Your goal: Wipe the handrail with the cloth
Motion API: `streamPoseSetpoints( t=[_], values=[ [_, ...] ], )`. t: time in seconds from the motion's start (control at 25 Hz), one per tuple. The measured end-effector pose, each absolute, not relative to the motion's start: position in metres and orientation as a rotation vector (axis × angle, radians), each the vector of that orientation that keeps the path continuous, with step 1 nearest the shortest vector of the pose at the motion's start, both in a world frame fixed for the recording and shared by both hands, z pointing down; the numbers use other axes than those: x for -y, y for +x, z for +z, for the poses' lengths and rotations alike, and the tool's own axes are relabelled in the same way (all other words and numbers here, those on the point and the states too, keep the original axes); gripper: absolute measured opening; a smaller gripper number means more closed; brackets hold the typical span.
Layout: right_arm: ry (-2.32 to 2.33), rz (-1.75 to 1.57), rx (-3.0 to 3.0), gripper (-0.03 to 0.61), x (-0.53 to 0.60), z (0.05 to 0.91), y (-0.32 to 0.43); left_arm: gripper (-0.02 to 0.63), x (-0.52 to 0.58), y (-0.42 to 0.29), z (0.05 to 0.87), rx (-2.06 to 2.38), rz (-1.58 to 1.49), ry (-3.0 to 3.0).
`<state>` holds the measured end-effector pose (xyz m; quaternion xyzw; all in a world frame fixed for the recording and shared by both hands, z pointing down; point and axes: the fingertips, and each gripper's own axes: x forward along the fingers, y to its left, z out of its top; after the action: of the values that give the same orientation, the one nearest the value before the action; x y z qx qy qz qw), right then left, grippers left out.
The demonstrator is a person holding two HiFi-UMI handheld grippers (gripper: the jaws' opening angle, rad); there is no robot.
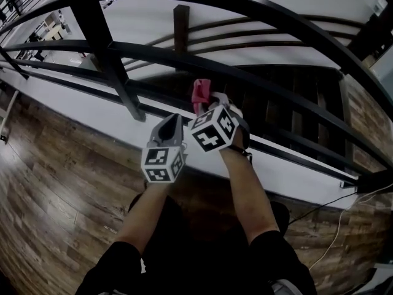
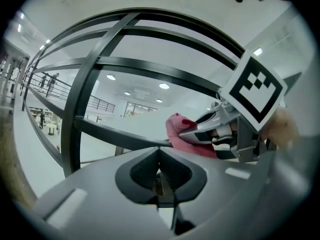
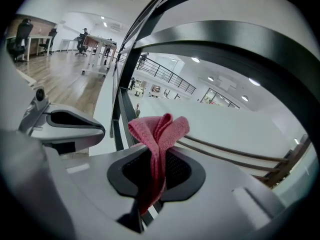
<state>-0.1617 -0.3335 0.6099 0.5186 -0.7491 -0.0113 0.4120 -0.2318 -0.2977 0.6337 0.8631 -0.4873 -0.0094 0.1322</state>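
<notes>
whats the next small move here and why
Probably ease the right gripper forward until the pink cloth presses on the black rail bar just ahead. Its jaws are shut on the cloth, but the folds stand free, not flattened against metal. The left gripper is shut and empty.

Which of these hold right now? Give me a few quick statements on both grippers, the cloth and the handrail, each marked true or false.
1. The right gripper is shut on the pink cloth. True.
2. The left gripper also grips the cloth. False: its jaws are together with nothing between them.
3. The handrail is black. True.
4. The cloth hangs draped over the handrail. False: it stands bunched up out of the right gripper's jaws.
</notes>
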Motion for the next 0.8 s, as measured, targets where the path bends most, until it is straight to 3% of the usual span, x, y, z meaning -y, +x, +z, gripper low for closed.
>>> streamPoseSetpoints(
  t=[0.8],
  values=[
    [1.328, 0.004, 1.887, 0.048, 0.287, 0.614, -0.057, 0.0, 0.268, -0.131, 0.621, 1.424, -0.032, 2.546]
  ],
)
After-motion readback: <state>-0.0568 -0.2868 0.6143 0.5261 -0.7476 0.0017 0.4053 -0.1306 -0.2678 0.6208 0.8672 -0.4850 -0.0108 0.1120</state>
